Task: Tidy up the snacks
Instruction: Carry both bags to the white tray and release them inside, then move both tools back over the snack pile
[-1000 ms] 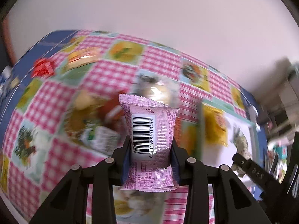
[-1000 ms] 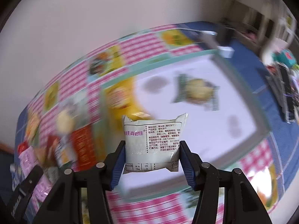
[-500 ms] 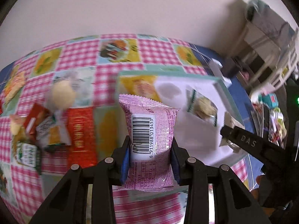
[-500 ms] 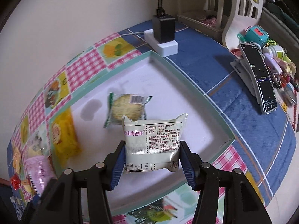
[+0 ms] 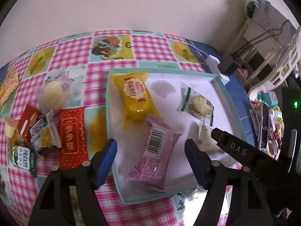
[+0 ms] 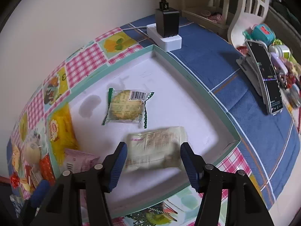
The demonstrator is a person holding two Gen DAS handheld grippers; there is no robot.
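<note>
A white tray with a teal rim point(image 5: 108, 101) point(image 6: 190, 79) lies on the checked tablecloth. My left gripper point(image 5: 150, 155) is open above its near edge, and a pink snack packet point(image 5: 156, 156) lies loose in the tray between the fingers. My right gripper point(image 6: 153, 162) is open, and a blurred white packet point(image 6: 156, 148) sits free in the tray between its fingers. A yellow packet point(image 5: 135, 98) point(image 6: 60, 130) and a clear green-edged biscuit packet point(image 5: 197, 105) point(image 6: 126, 107) also lie in the tray.
Loose snacks lie left of the tray: a red packet point(image 5: 72, 131), a round pale bun point(image 5: 51, 96), several small packets point(image 5: 37, 131). A white power strip with black adapter point(image 6: 165, 30) sits behind the tray. A phone on a stand point(image 6: 265, 79) and trinkets are at the right.
Both grippers have opened and let go of their packets. The pink packet and the white packet now lie in the tray. Both grippers moved over the tray.
</note>
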